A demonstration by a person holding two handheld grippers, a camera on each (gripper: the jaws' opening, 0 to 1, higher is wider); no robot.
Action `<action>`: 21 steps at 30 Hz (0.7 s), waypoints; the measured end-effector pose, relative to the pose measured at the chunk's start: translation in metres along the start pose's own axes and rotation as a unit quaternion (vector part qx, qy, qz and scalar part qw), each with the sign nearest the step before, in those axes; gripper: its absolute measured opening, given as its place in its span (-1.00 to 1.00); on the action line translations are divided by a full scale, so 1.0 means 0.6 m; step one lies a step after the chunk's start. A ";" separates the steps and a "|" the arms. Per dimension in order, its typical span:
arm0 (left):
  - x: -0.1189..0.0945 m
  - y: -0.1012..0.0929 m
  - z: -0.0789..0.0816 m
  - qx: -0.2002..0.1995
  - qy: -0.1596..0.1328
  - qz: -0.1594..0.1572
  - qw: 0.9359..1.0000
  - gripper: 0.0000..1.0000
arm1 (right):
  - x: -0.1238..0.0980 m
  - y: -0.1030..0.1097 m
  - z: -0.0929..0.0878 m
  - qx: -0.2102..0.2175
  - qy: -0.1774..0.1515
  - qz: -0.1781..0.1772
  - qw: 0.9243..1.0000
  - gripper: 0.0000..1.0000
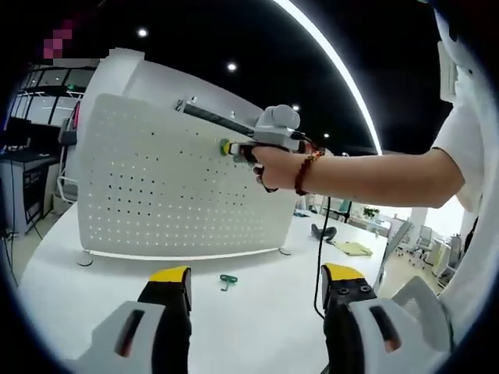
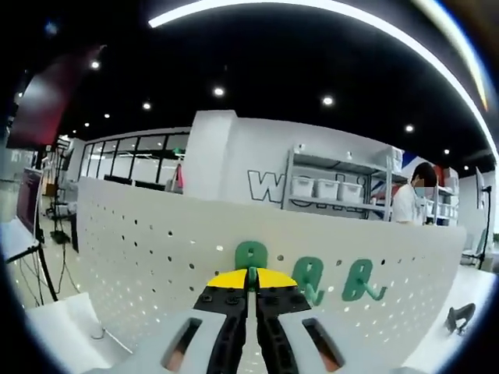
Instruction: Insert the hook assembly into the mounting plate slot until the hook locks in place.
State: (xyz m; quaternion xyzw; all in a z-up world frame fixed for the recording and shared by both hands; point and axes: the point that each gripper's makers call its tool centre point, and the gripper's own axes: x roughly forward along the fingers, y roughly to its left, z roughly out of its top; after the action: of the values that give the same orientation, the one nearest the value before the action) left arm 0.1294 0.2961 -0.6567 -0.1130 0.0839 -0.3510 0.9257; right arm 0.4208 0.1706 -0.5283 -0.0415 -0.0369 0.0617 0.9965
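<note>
while the right claw is squeezed shut on a green hook, it presses that hook flat against the white board full of holes. two more green hooks hang on the board just to one side, near each other. in the left gripper view, the left claw is wide open with nothing in it, low over the white desk. the board stands upright on the desk. a person's hand holds the right claw up to the board. another small green hook lies flat on the desk, in front of the board and apart from it.
</note>
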 end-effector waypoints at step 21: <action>0.003 -0.001 -0.003 -0.002 0.002 -0.004 1.000 0.37 | -0.002 0.013 0.002 0.005 0.000 0.016 1.000 -0.91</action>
State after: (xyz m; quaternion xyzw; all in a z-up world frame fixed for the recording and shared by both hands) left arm 0.1300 0.2941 -0.6583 -0.1147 0.0860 -0.3544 0.9240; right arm 0.4186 0.1785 -0.5278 -0.0369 -0.0364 0.0783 0.9956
